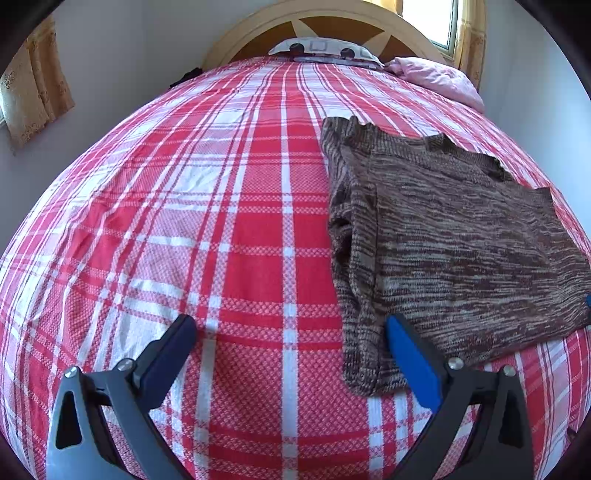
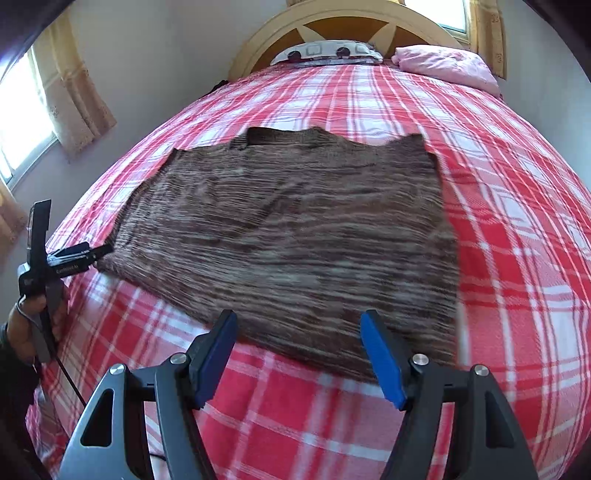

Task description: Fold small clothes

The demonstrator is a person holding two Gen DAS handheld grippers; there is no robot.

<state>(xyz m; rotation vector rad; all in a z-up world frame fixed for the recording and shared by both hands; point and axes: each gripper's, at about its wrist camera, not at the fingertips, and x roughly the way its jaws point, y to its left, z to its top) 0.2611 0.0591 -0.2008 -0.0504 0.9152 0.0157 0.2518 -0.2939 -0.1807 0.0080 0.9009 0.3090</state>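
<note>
A brown marled knit sweater [image 1: 450,236] lies flat on the red plaid bed, with its left side folded inward; it also shows in the right wrist view [image 2: 291,236]. My left gripper [image 1: 291,328] is open and empty, hovering at the sweater's near left corner, its right finger over the fabric edge. My right gripper [image 2: 299,325] is open and empty just above the sweater's near hem. The left gripper [image 2: 99,251] also appears in the right wrist view at the sweater's left edge, held by a hand.
The red and white plaid bedspread [image 1: 184,221] covers the whole bed. A patterned pillow [image 1: 325,48] and a pink pillow [image 1: 439,77] lie at the wooden headboard [image 1: 258,33]. Curtained windows [image 2: 22,122] stand on the left wall.
</note>
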